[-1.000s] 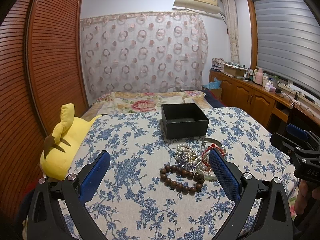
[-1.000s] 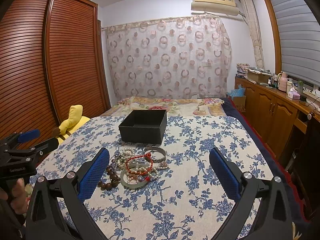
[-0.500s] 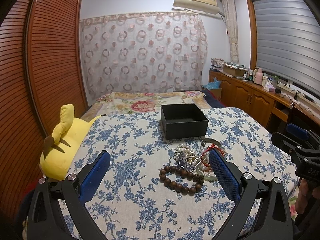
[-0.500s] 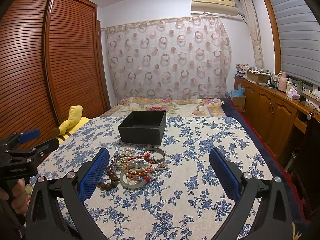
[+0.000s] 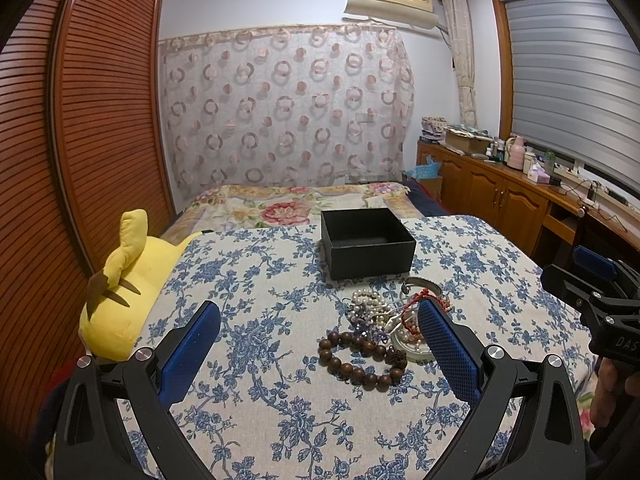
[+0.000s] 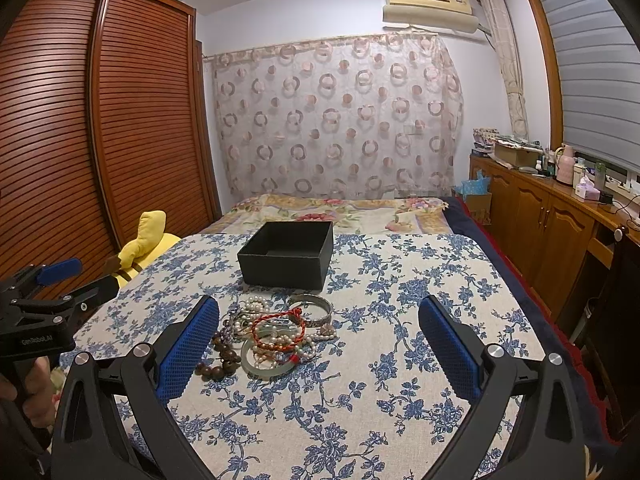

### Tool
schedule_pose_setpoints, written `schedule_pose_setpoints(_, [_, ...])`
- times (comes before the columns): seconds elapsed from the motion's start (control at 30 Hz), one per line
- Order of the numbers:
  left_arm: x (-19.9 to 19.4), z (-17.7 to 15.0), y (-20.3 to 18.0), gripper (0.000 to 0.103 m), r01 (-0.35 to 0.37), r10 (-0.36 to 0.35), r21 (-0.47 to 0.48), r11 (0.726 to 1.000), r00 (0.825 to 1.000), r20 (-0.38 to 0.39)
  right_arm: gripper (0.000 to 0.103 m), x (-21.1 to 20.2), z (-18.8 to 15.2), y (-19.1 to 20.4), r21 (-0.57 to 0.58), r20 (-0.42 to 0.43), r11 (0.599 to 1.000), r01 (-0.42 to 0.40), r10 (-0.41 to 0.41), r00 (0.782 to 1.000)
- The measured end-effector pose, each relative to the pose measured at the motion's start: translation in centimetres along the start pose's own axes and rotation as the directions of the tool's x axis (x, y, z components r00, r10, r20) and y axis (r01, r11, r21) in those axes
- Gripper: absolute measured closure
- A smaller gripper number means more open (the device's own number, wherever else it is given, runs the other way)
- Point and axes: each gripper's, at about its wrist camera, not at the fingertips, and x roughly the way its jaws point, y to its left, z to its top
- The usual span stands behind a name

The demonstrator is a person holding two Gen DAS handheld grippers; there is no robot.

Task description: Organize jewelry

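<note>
A heap of jewelry lies on the blue-flowered tablecloth (image 5: 260, 320): a brown wooden bead bracelet (image 5: 360, 356), a pearl strand (image 5: 366, 298), a red cord bracelet (image 6: 280, 324), a pale jade bangle (image 6: 266, 364) and a silver bangle (image 6: 316, 308). Behind the heap stands an empty black box (image 5: 366, 242) (image 6: 288, 254). My left gripper (image 5: 318, 356) is open, hovering in front of the heap, its right finger beside the bracelets. My right gripper (image 6: 318, 356) is open too, with the heap by its left finger. Neither holds anything.
A yellow plush toy (image 5: 124, 292) lies at the table's left edge by the wooden slatted wardrobe (image 5: 80, 140). A bed (image 5: 296, 204) sits behind the table. Wooden cabinets (image 6: 548, 224) with clutter line the right wall. A hand (image 6: 34, 384) holds the left gripper's grip.
Both grippers have crept slightly forward toward the jewelry heap; nothing was taken hold of and the jaws have stayed wide.
</note>
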Motion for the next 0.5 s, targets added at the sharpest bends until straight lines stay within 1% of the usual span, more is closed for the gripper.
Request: schedule_pose_setpoints(0.5, [-0.03,-0.08,0.06,0.008,0.001,-0.001,-0.001,1.000,1.000,0.000,0.002,0.09,-0.12,0.05,0.001,0.000,1.000,-0.001,0.001,1.000])
